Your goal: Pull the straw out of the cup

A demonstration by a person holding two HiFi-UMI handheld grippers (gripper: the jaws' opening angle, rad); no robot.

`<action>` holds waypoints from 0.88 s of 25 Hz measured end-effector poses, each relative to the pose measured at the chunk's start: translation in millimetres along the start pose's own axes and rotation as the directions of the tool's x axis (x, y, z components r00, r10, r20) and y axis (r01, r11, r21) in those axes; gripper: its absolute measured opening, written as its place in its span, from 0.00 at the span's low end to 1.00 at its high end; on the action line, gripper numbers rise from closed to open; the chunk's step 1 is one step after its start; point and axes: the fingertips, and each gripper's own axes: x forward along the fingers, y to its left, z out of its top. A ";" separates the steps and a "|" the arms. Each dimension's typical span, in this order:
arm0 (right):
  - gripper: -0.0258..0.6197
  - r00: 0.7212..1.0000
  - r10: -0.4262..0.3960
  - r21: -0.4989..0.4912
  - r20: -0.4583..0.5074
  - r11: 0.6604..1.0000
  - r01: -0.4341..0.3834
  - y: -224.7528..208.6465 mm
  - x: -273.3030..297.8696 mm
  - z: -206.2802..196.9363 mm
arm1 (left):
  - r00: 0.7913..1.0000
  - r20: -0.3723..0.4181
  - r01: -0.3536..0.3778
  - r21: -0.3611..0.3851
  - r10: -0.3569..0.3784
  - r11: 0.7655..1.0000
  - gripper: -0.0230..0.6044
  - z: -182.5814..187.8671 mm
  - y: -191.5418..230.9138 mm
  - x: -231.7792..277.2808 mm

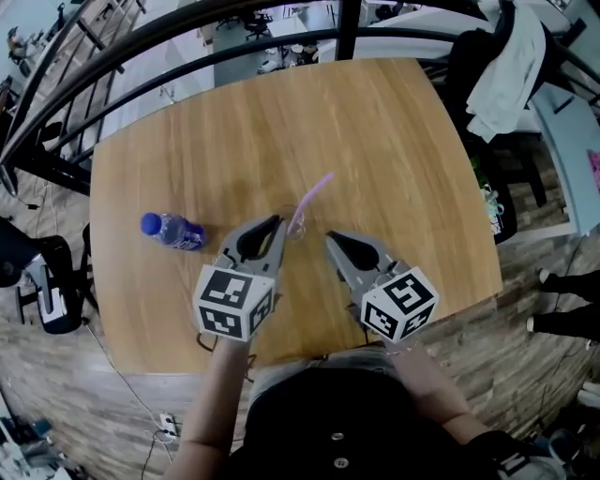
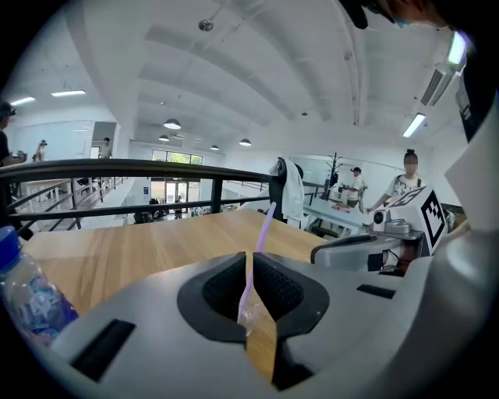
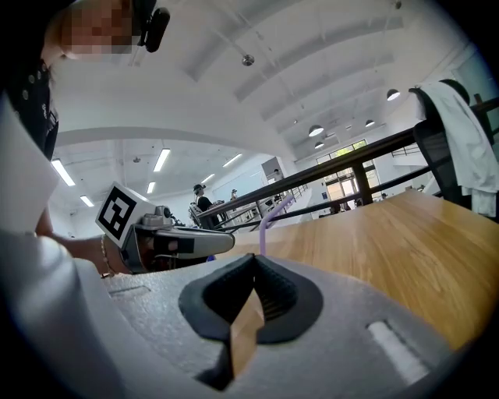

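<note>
A purple straw (image 1: 314,195) leans to the right out of a small clear cup (image 1: 296,228) near the middle of the wooden table (image 1: 394,141). My left gripper (image 1: 278,223) is shut, its tips just left of the cup, with nothing seen pinched. In the left gripper view the straw (image 2: 260,241) and the cup (image 2: 251,318) show just beyond the closed left gripper (image 2: 249,253). My right gripper (image 1: 330,237) is shut and empty, a little right of the cup. In the right gripper view the straw (image 3: 265,222) stands past the right gripper (image 3: 253,257), with the left gripper (image 3: 179,243) to its left.
A blue-capped water bottle (image 1: 173,231) lies on the table left of my left gripper and shows at that gripper's left (image 2: 27,300). A black railing (image 1: 187,28) runs past the table's far edge. A chair with white cloth (image 1: 511,56) stands at the far right.
</note>
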 end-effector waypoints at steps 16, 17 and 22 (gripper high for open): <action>0.04 0.998 -0.069 0.054 0.004 0.996 0.068 -26.2 -8.1 -12.0 | 0.976 -0.184 0.156 0.207 -0.118 0.966 0.24 -6.4 -14.4 45.5; 0.04 0.998 -0.066 0.056 0.002 0.996 0.065 -25.9 -7.7 -13.6 | 0.974 -0.193 0.158 0.207 -0.118 0.966 0.24 -7.3 -14.6 47.5; 0.04 0.998 -0.059 0.066 -0.001 0.996 0.059 -27.7 -7.7 -18.0 | 0.963 -0.235 0.180 0.208 -0.129 0.962 0.24 -11.4 -19.2 57.6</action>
